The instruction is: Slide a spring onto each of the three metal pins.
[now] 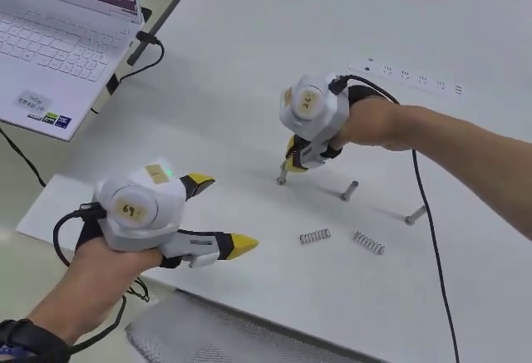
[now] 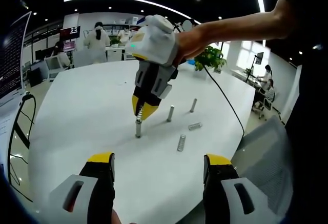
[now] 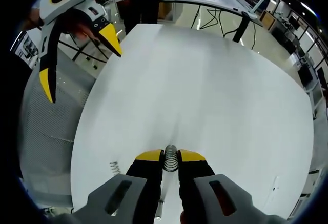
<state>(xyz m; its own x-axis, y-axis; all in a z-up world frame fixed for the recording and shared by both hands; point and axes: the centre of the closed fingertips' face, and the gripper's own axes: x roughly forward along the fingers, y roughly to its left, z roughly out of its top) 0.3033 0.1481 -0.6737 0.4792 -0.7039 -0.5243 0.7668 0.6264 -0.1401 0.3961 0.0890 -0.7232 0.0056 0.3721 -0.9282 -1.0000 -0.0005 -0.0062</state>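
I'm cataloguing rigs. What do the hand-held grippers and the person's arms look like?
Both the left hand-held gripper and the right hand-held gripper have rounded white housings with a round tan sticker, black jaws tipped yellow, and a black cable. The left one shows a green light. Forearms are unsleeved; a dark band circles the left wrist.

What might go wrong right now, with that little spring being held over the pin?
The spring is pinched only at the tips of the right tool, so it may pop out or miss the pin. A sideways nudge might tip that pin, if it just stands loose. The cable of that tool runs close past the far pin and might knock it.
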